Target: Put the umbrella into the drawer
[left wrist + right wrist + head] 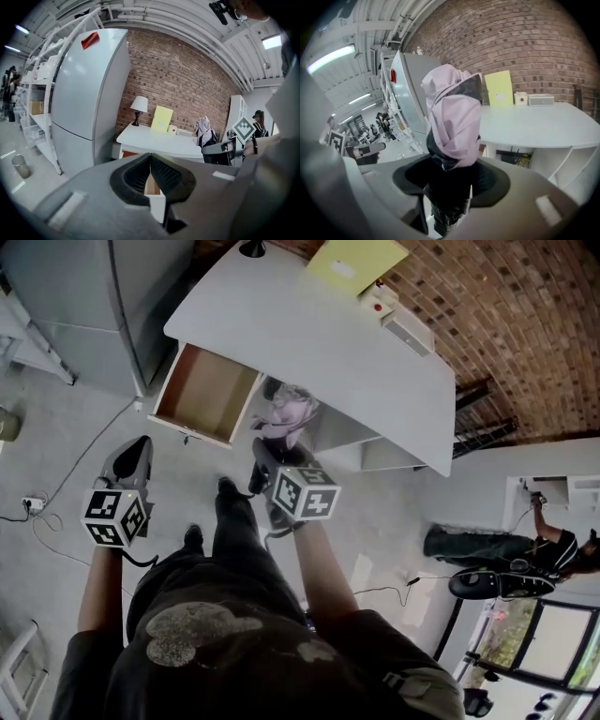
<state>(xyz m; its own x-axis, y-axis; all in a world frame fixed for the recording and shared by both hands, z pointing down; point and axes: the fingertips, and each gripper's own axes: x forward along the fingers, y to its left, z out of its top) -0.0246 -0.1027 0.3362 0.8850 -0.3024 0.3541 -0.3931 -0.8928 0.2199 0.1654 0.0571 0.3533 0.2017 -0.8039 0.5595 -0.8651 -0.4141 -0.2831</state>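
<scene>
The folded umbrella (289,412), pink with black trim, sticks up from my right gripper (262,452), which is shut on its lower part. In the right gripper view the umbrella (453,116) fills the middle, its dark base wedged between the jaws of the right gripper (449,185). The wooden drawer (202,390) stands pulled out of the white desk (319,343), with nothing in it that I can see, just left of the umbrella. My left gripper (140,444) hangs below and left of the drawer. Its jaws meet at the tips in the left gripper view (150,158), with nothing between them.
A grey fridge (75,306) stands left of the desk. A lamp (139,105), a yellow folder (356,263) and small boxes (398,320) sit on the desk's far side. Cables (47,512) lie on the floor at left. A person (511,549) crouches at far right.
</scene>
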